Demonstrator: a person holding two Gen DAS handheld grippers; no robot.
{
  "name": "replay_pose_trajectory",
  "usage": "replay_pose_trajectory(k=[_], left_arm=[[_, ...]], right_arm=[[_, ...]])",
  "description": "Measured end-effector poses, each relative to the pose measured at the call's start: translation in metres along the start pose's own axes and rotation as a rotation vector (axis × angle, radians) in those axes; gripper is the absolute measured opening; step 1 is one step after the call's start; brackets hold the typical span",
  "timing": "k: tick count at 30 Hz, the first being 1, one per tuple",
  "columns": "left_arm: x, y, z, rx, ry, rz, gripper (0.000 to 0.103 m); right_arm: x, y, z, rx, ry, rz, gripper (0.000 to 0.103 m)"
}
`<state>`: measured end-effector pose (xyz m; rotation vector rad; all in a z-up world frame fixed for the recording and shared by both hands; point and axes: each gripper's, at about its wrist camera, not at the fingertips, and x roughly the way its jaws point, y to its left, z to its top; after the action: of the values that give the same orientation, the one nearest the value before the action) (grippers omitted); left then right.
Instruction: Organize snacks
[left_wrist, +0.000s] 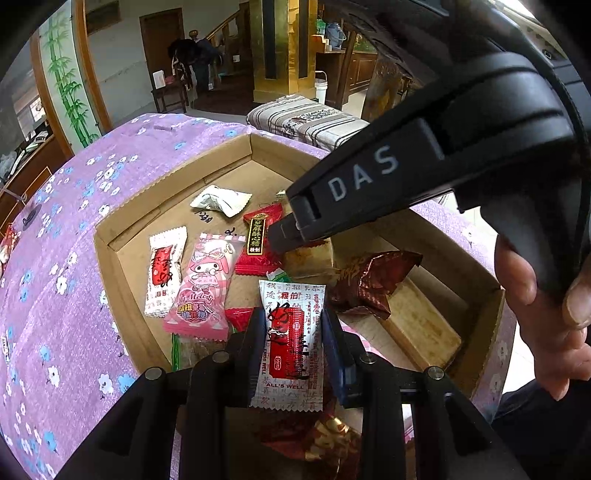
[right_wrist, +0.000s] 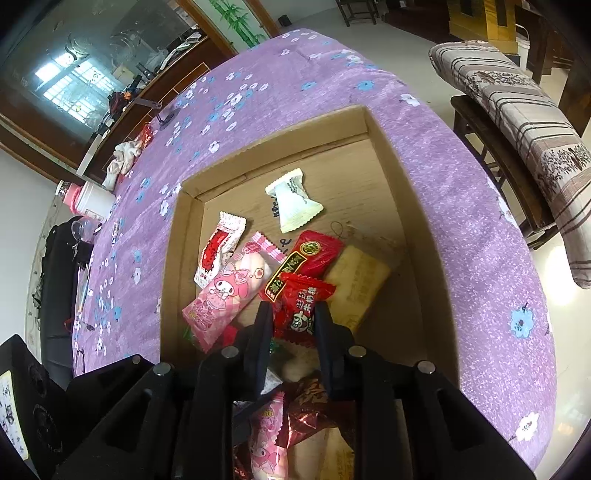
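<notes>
While crinkly wrappers (glossy foil) litter it, cardboard box (right_wrist: 402, 192) sits square.

Purple cloth (right_wrist: 461, 206) with white and blue flowers covers the worktop; brown cardboard box (right_wrist: 380, 122); pink cartoon packet (right_wrist: 229, 291); red wrapper (right_wrist: 301, 306); white wrapper (right_wrist: 291, 201); striped grey cushion (right_wrist: 517, 110).
</notes>
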<state>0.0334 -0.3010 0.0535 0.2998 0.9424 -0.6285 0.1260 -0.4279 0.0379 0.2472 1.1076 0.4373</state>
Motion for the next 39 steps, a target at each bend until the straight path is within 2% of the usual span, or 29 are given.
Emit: replay_pose_trajectory(k=[6, 9, 12, 16, 23, 25, 36, 39], left_arm=[[-0.003, 0.005, 0.002, -0.011, -0.007, -0.007, 0.036], [-0.007, 0.005, 0.003, -0.012, -0.017, -0.009, 0.05], [-0.011, 0.002, 0.003, -0.008, -0.03, -0.015, 0.053], [-0.017, -0.002, 0.003, 0.004, -0.043, -0.012, 0.064], [-0.028, -0.006, 0.001, 0.016, -0.067, -0.012, 0.069], [-0.031, -0.006, 0.0, 0.018, -0.075, -0.01, 0.073], [-0.046, -0.011, -0.007, 0.044, -0.098, -0.022, 0.073], [-0.051, -0.011, -0.01, 0.045, -0.104, -0.025, 0.078]], right_arm=[[-0.013, 0.0, -0.003, 0.016, -0.031, -0.008, 0.029], [-0.022, -0.001, -0.006, 0.022, -0.059, -0.014, 0.034], [-0.032, -0.003, -0.01, 0.037, -0.082, -0.019, 0.034], [-0.041, -0.007, -0.014, 0.064, -0.103, -0.025, 0.037], [-0.059, -0.006, -0.026, 0.084, -0.146, -0.042, 0.046], [-0.063, -0.007, -0.03, 0.094, -0.154, -0.049, 0.046], [-0.079, -0.004, -0.052, 0.141, -0.188, -0.072, 0.048], [-0.083, -0.003, -0.059, 0.155, -0.199, -0.083, 0.052]])
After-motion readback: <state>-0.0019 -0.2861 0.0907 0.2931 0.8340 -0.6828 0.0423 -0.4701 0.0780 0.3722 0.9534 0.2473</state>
